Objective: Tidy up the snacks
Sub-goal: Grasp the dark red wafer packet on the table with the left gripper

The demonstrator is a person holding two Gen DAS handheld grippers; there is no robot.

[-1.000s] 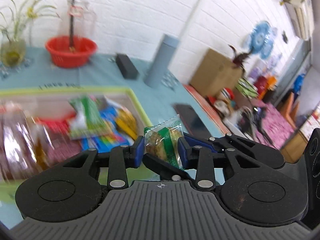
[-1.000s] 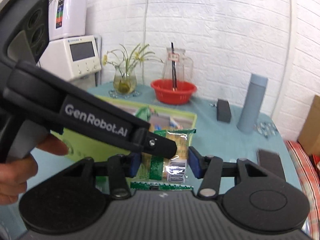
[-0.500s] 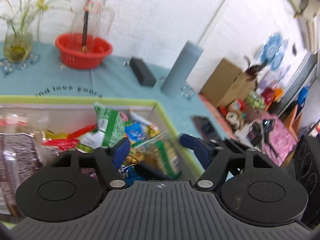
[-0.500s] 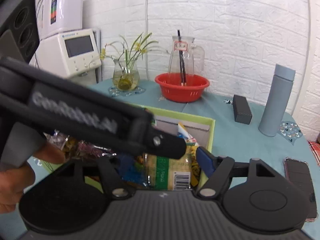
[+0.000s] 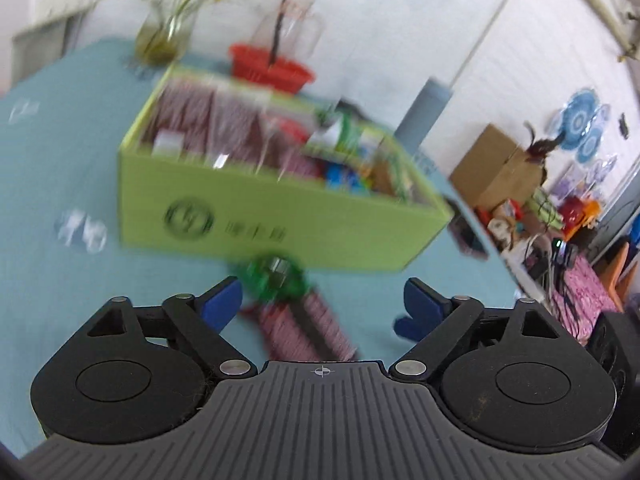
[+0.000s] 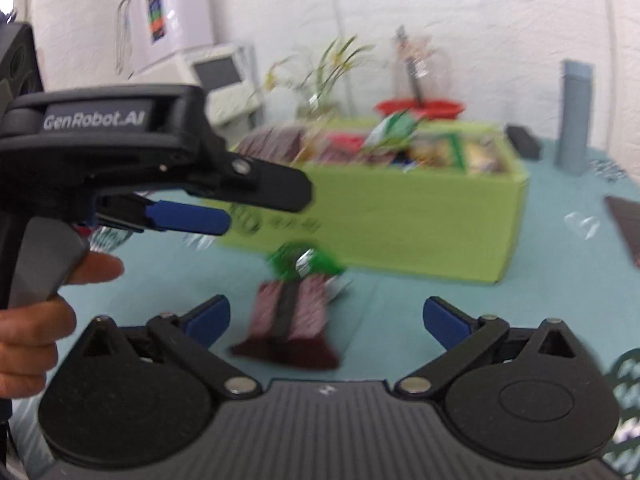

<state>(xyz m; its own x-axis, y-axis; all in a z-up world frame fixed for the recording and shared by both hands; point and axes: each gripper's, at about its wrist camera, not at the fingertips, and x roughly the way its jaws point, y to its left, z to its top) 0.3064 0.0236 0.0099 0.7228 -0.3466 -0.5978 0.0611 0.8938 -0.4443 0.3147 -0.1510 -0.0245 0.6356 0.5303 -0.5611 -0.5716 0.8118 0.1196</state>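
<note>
A lime green box point(image 5: 280, 216) full of snack packets stands on the teal table; it also shows in the right wrist view point(image 6: 420, 220). A dark red snack packet point(image 5: 304, 328) with a green packet point(image 5: 276, 276) at its far end lies on the table in front of the box, also in the right wrist view point(image 6: 292, 320). My left gripper point(image 5: 324, 300) is open and empty, just above that packet. My right gripper point(image 6: 326, 316) is open and empty over the same packet. The left gripper point(image 6: 188, 216) shows at the left of the right wrist view.
Behind the box stand a red basket point(image 5: 272, 68), a glass jug, a flower vase point(image 5: 160, 36) and a grey bottle point(image 5: 424, 112). A black case point(image 6: 524, 140) and a phone point(image 6: 624, 224) lie at the right. A cardboard box point(image 5: 496, 168) sits off the table's right edge.
Both grippers let go of their packets into the box, opened wide and pulled back and down to the table in front of the box. Both views are motion-blurred.
</note>
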